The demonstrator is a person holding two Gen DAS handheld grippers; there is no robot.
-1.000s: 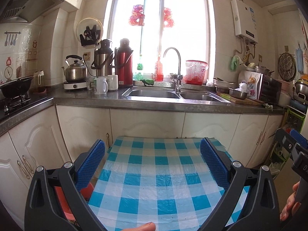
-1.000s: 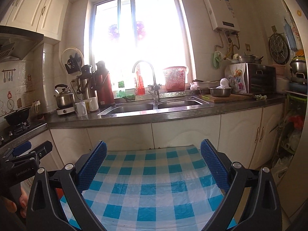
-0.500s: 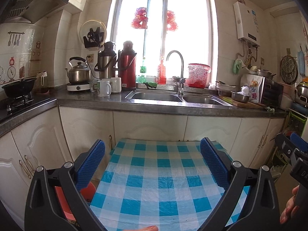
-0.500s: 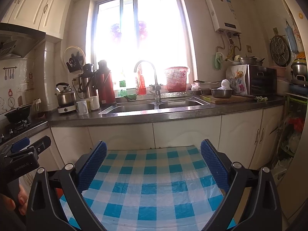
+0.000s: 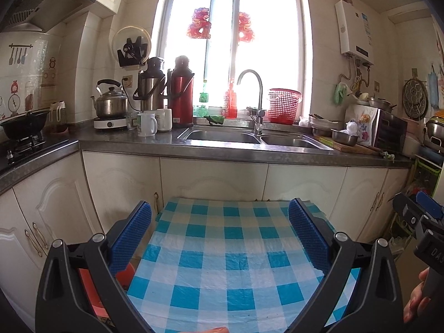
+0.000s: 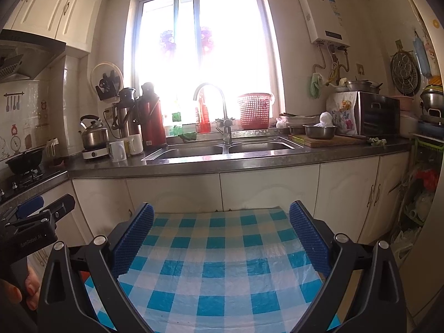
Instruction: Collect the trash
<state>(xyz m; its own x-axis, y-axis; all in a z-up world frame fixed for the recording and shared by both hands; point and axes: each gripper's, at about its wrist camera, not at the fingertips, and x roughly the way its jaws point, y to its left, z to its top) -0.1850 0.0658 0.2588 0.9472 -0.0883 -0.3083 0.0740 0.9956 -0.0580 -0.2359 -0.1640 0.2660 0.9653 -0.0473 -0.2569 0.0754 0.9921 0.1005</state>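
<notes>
Checkered table (image 5: 230, 263) bare to far edge | left gripper (image 5: 220, 233) spread | right gripper (image 6: 222, 233) spread

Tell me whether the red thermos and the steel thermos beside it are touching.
Cannot tell. In the left wrist view the red thermos overlaps the steel thermos at their handles, with no clear gap or contact; the right wrist view is backlit.

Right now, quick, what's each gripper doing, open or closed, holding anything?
Left gripper: open, holding nothing, above the checked tablecloth.
Right gripper: open, holding nothing.
</notes>
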